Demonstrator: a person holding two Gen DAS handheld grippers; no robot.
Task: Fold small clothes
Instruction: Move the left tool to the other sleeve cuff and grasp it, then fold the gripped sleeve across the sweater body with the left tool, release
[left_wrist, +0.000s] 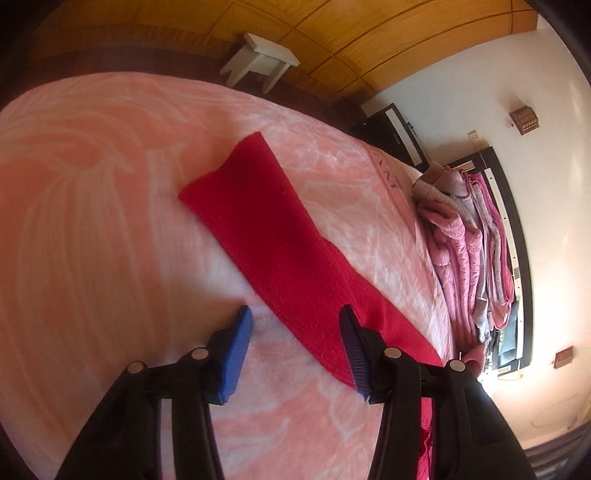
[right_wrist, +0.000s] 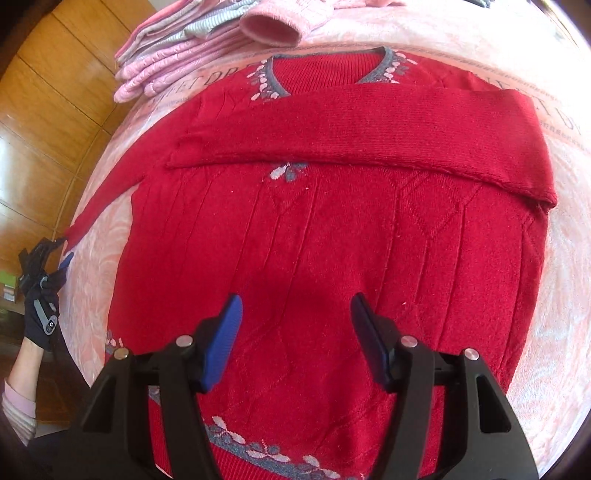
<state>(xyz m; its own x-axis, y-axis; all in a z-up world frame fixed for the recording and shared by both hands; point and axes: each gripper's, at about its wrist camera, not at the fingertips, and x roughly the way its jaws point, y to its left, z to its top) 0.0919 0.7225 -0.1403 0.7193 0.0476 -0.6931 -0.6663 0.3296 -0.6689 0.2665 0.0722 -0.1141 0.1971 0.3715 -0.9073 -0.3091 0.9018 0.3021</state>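
On the pink-blanketed bed (right_wrist: 554, 258), the red sweater (right_wrist: 314, 258) is lying flat with one sleeve (right_wrist: 351, 129) already folded across its chest, while the other sleeve (left_wrist: 280, 243) is still lying outstretched, and the left tool (left_wrist: 295, 317) and right tool (right_wrist: 295, 306) are hovering wide open, gripping nothing.

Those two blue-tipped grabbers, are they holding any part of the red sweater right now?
No. The left gripper is open, its fingers either side of the outstretched sleeve. The right gripper is open above the red sweater, gripping nothing.
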